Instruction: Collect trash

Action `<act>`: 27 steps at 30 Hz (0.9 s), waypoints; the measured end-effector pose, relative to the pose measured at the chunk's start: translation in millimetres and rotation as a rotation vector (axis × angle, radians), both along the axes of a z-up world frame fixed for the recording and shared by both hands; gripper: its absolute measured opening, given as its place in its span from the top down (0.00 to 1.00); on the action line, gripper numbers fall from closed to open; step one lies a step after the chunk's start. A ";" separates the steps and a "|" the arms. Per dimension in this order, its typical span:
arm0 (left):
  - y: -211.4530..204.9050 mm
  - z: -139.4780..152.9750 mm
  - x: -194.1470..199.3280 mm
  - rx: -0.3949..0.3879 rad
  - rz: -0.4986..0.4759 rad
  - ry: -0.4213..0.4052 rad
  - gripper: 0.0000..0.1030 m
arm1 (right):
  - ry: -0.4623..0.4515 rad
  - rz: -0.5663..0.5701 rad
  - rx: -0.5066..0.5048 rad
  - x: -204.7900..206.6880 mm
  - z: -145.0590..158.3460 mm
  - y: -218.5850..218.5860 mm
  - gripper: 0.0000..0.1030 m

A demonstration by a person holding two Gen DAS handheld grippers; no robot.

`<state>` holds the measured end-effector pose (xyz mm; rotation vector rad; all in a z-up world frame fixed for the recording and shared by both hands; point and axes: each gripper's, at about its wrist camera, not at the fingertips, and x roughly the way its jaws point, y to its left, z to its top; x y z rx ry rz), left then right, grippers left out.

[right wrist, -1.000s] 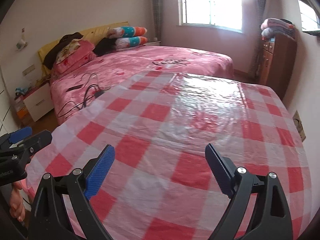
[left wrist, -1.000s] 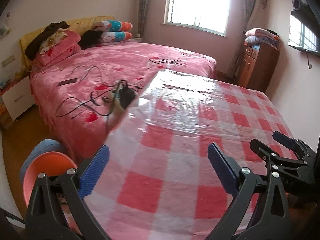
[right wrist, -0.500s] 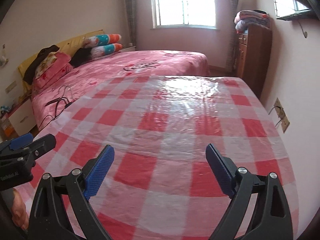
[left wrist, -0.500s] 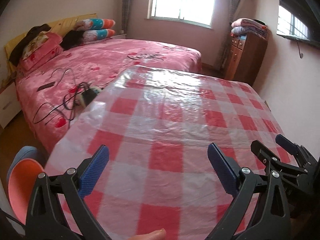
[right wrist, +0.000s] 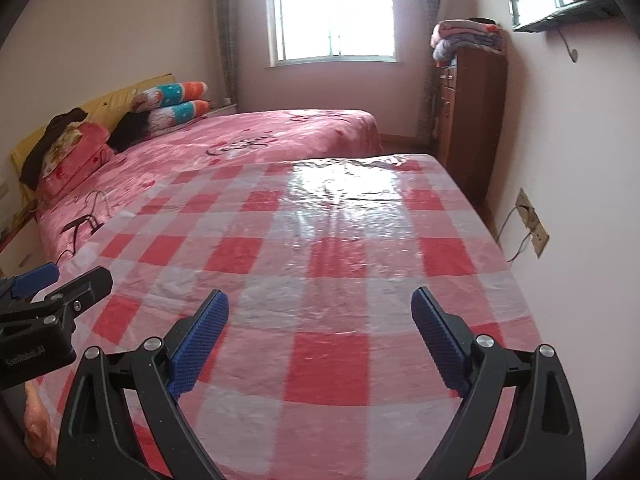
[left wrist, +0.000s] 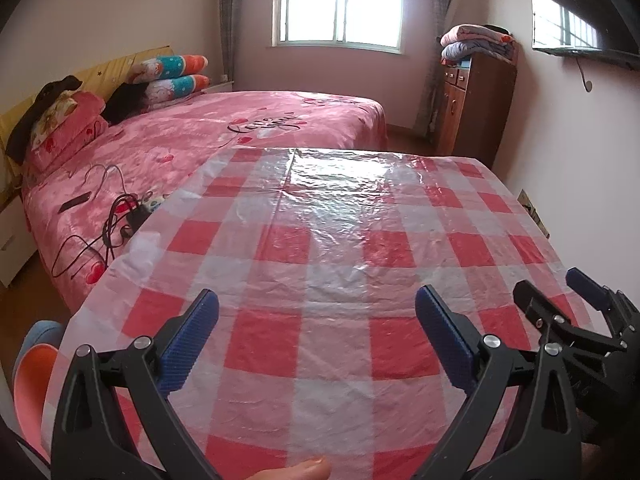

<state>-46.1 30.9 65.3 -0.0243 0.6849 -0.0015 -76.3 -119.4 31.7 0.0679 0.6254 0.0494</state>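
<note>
Left gripper [left wrist: 316, 336]: jaws spread wide, nothing between the blue ribbed pads [left wrist: 188, 344]. It hovers over the near edge of a table covered by a red-and-white checked plastic cloth [left wrist: 340, 264]. A fingertip [left wrist: 296, 470] shows at the bottom edge of the left wrist view, touching or just above the cloth; which cannot be told.

Right gripper [right wrist: 320, 340]: jaws likewise spread, holding nothing. It sits beside the left gripper, over the same near edge of the cloth, closer to the wall on the right. Each gripper appears at the margin of the other's view.

Trash: no item of trash can be made out on the cloth in either view. The visible surface shows only wrinkles and window glare.

Lower left, below the table edge: an orange and blue round object [left wrist: 34, 364], partly cut off; its nature cannot be determined.

Beyond the table's left side: a bed with a pink cover [left wrist: 224, 132]. On the cover near the table lie black cables [left wrist: 108, 232] and a dark flat device [left wrist: 74, 202]. Pillows [left wrist: 172, 76] and folded bedding are stacked at the headboard.

Right wall: a wall socket [right wrist: 532, 222] with a wire, just beside the table.

Far end: a brown cabinet [left wrist: 476, 108] with folded blankets [left wrist: 476, 42] on top, and a bright window [left wrist: 340, 2].
</note>
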 end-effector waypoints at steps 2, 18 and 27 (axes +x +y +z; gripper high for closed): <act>-6.7 -0.3 0.8 0.013 -0.009 -0.006 0.04 | -0.001 -0.016 -0.001 0.2 -0.3 -6.4 0.11; -32.9 -0.5 1.4 0.060 -0.036 -0.015 0.04 | 0.003 -0.045 0.010 0.4 -4.1 -25.4 0.11; -35.8 -1.4 1.3 0.070 -0.039 -0.015 0.04 | 0.014 -0.041 0.010 1.6 -7.8 -27.6 0.11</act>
